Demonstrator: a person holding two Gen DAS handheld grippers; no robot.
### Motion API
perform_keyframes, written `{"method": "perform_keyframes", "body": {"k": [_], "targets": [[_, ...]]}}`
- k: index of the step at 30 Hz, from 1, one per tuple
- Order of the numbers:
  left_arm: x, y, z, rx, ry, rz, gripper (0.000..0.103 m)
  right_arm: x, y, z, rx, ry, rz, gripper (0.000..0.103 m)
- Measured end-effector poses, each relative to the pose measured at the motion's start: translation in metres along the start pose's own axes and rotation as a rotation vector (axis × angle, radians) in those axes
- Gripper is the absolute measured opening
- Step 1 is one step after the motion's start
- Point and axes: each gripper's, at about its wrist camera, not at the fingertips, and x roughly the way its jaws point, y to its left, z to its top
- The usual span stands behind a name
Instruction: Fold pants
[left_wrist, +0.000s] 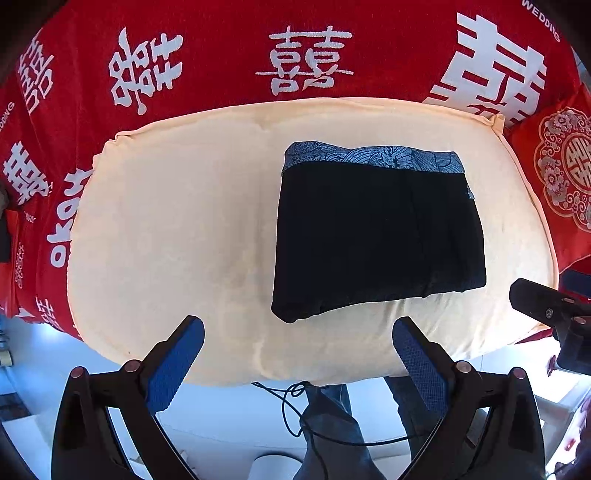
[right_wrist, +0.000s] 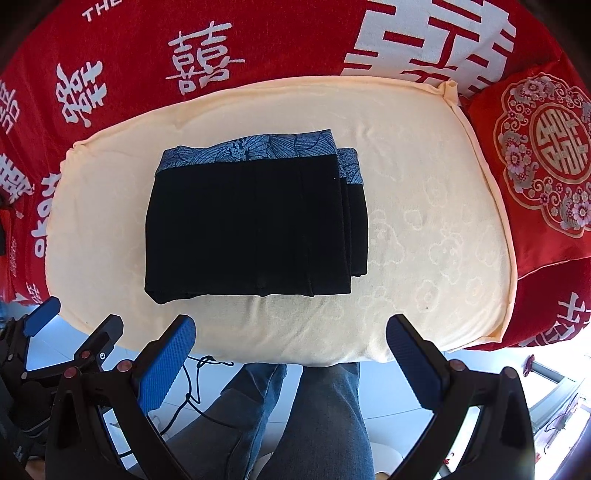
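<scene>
On a cream cushion (right_wrist: 424, 229) over a red blanket (right_wrist: 277, 40), black pants (right_wrist: 251, 225) lie folded into a neat stack, while the left claw (left_wrist: 297, 341) and right claw (right_wrist: 290, 338) hover nearby, both spread apart and empty.

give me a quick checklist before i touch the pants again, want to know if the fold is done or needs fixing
1. Pants folded into a compact rectangle: ok.
2. Patterned waistband lying flat along the far edge: ok.
3. Layer edges flush: not ok, on the right side lower layers stick out in steps.
4. Pants fully on the cream cushion, clear of its edges: ok.
5. Left gripper open and empty, held back from the cloth: ok.
6. Right gripper open and empty, nothing snagged: ok.
</scene>
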Motion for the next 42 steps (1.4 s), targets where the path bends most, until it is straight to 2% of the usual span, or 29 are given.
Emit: {"method": "perform_keyframes", "body": {"k": [42], "targets": [[-0.001,-0.009,0.003,0.009,0.002,-0.001,0.102,0.002,0.000,0.004,-0.024,-0.005,-0.008,0.103]]}}
